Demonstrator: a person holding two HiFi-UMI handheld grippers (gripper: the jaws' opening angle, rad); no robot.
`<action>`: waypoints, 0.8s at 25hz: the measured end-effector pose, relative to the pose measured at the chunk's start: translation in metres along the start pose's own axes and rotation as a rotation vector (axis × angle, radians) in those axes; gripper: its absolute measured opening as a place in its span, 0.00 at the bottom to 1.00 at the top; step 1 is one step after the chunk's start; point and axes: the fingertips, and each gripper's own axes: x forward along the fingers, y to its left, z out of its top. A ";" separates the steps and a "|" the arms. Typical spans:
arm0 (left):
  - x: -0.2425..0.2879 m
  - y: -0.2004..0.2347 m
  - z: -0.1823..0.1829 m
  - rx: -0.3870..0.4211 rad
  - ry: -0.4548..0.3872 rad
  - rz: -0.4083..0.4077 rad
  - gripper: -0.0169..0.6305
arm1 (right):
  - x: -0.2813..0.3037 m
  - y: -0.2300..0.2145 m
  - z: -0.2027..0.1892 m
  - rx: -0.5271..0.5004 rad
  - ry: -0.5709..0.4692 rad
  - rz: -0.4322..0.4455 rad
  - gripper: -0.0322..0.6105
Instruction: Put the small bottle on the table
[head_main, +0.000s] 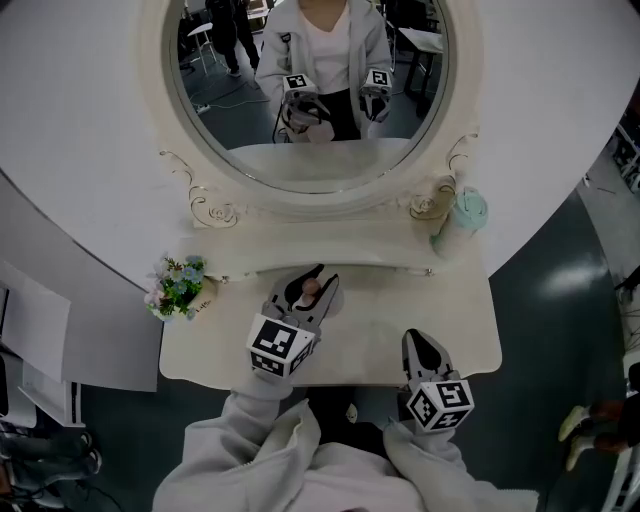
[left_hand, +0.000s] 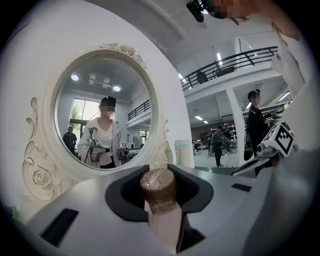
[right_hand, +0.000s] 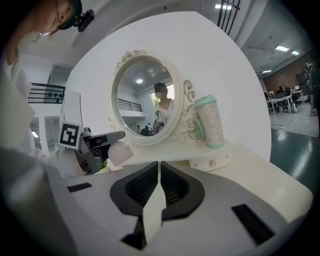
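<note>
The small bottle (head_main: 308, 291) is clamped in my left claw (head_main: 325, 277). In the left gripper view its brown cap (left_hand: 159, 186) sits right between the two dark pads, and the pale neck runs down toward the camera. The jaws stand partly apart, pressed on the bottle from both sides. From the right gripper view I can see the bottle's pale rounded body (right_hand: 119, 152) sticking out past the tip of the left claw (right_hand: 102, 142).

In the head view the bottle hangs over the middle of the white bench (head_main: 400, 300), close to the raised ledge at the far edge. I cannot tell whether it touches the bench top.

My right claw (head_main: 418, 345) is nearer to me and to the right, over the near edge of the bench, well apart from the bottle. Its jaws are pressed together with nothing between them (right_hand: 159, 170).

Beyond both claws stands a big oval mirror (head_main: 300, 165) in an ornate cream frame, showing a person in a light jacket holding both claws. A mint green tumbler (head_main: 462, 218) stands on the ledge at the far right, just beside the mirror frame. A small bunch of flowers (head_main: 178, 285) sits at the left end of the bench.
</note>
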 end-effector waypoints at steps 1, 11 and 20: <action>0.004 0.005 0.001 0.005 -0.002 0.008 0.22 | 0.003 -0.001 0.001 -0.003 0.002 0.001 0.11; 0.056 0.038 0.002 0.016 0.010 0.020 0.22 | 0.034 -0.014 0.010 -0.019 0.023 0.008 0.11; 0.093 0.058 -0.024 -0.001 0.056 0.013 0.22 | 0.062 -0.018 0.004 -0.009 0.066 0.010 0.11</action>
